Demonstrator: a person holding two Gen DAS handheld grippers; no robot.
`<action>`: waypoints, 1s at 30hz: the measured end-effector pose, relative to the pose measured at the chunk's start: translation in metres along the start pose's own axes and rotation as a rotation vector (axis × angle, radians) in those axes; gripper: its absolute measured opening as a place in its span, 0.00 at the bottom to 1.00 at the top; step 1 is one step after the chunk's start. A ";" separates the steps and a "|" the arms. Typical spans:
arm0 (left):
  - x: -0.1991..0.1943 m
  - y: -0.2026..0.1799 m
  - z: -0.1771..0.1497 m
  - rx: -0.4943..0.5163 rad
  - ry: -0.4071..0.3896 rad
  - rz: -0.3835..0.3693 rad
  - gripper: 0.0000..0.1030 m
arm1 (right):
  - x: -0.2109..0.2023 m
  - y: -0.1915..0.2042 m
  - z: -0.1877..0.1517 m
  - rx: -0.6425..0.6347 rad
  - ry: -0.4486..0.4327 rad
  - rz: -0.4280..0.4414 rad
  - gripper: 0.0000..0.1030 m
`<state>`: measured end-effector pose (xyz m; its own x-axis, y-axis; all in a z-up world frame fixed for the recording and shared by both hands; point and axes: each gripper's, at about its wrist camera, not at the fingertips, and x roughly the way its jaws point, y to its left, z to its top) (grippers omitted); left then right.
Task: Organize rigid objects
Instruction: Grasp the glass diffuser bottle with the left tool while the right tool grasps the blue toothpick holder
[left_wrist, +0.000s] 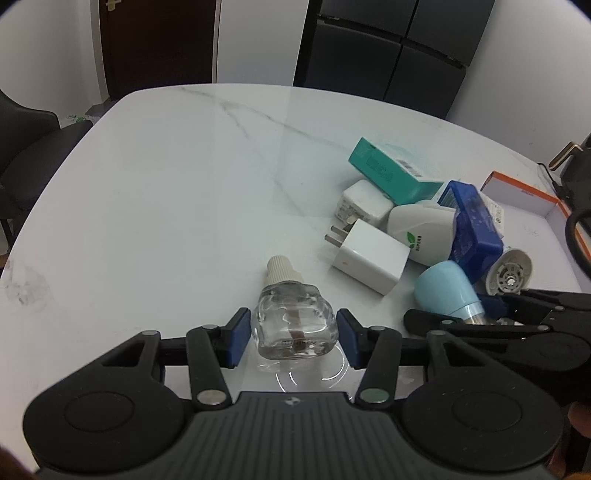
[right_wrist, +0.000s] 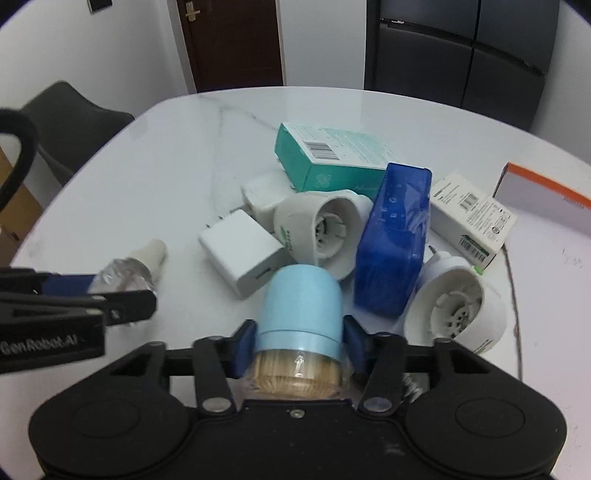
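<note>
- The left gripper (left_wrist: 293, 334) has its blue pads pinched on the clear glass bottle (left_wrist: 293, 325), one pad on each side of the body, cream cap pointing away across the white marble table (left_wrist: 166, 192).
- The right gripper (right_wrist: 299, 343) is clamped on the toothpick jar (right_wrist: 299, 317), pads pressing its pale blue lid, the clear end packed with toothpicks tucked back toward the camera.
- Only the right wrist view shows those toothpicks; from the left wrist view the jar (left_wrist: 445, 288) is just a blue dome behind a black finger.
- The right view also looks straight into the open mouths of two white plug-in units: one (right_wrist: 321, 229) behind the jar, another (right_wrist: 456, 302) to its right.
- From the left view the first unit (left_wrist: 421, 232) shows its side instead, with a green leaf mark.
- Both views catch the pile: teal box (right_wrist: 328, 158), blue case (right_wrist: 395, 240) leaning among the white pieces, white charger (right_wrist: 243, 254) just beside the jar, a second white adapter (right_wrist: 260, 195) behind it.
- The small white printed box (right_wrist: 472, 218) shows clearly only in the right view; in the left it is mostly hidden behind the blue case.
- An orange-edged box (left_wrist: 524, 199) sits at the far right of the table.
- The left view alone shows the wide bare stretch of table to the left.
</note>
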<state>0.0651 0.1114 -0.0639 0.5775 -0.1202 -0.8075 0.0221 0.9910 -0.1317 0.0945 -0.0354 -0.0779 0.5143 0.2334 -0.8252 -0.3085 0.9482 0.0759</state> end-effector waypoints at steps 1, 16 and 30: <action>-0.001 -0.001 0.000 -0.002 -0.001 -0.003 0.50 | -0.002 -0.001 -0.001 0.012 -0.005 0.004 0.58; -0.039 -0.036 -0.001 -0.006 -0.023 -0.009 0.47 | -0.078 -0.019 -0.014 0.073 -0.089 0.003 0.57; -0.053 -0.071 -0.038 -0.081 -0.029 0.069 0.33 | -0.139 -0.085 -0.047 0.051 -0.113 0.054 0.57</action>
<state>0.0016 0.0452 -0.0334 0.5987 -0.0491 -0.7995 -0.0834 0.9889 -0.1232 0.0113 -0.1587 0.0043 0.5861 0.3047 -0.7508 -0.2989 0.9426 0.1492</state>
